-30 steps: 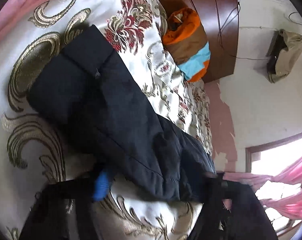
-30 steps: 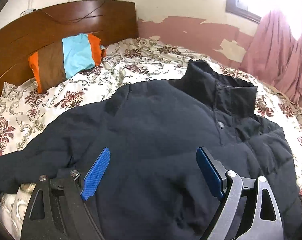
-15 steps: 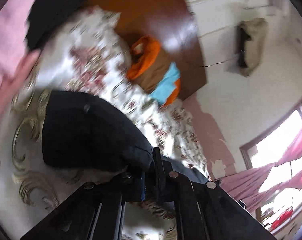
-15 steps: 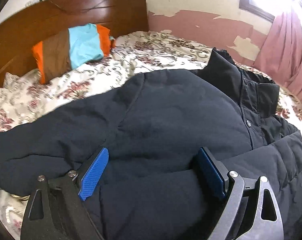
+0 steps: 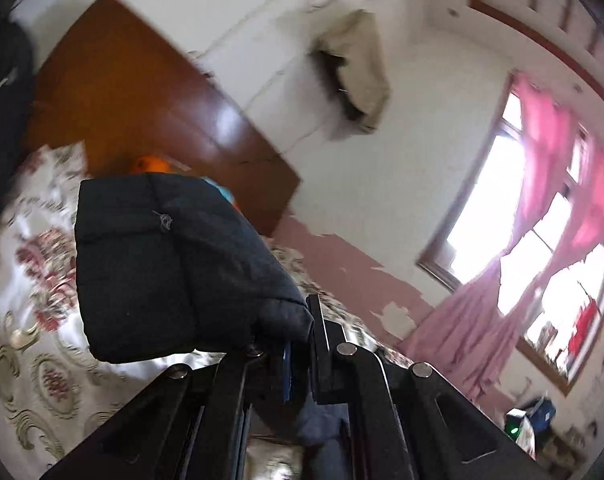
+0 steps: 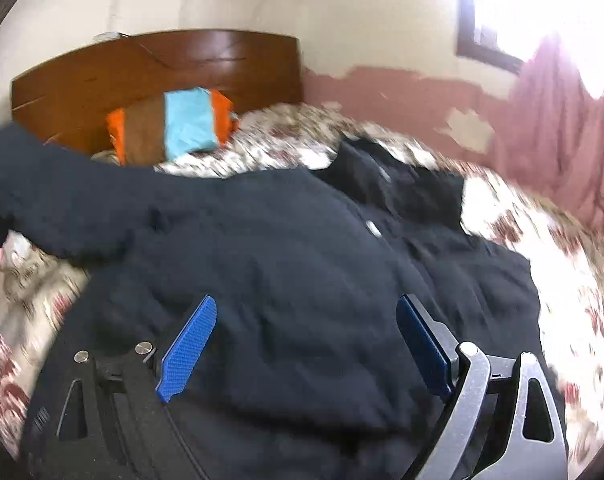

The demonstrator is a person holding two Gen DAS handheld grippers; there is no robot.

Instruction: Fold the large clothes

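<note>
While my left hand-held gripper (image 5: 297,344) stays clenched on the sleeve (image 5: 173,276) of the black jacket (image 6: 302,272), mid-frame over the bed (image 6: 574,280), the thin pinch could slip. My right hand-held gripper (image 6: 306,344) hovers released above it.

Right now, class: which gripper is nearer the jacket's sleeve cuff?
Left. The left gripper is shut on the sleeve by its cuff; the right gripper hovers open over the jacket's body.
</note>
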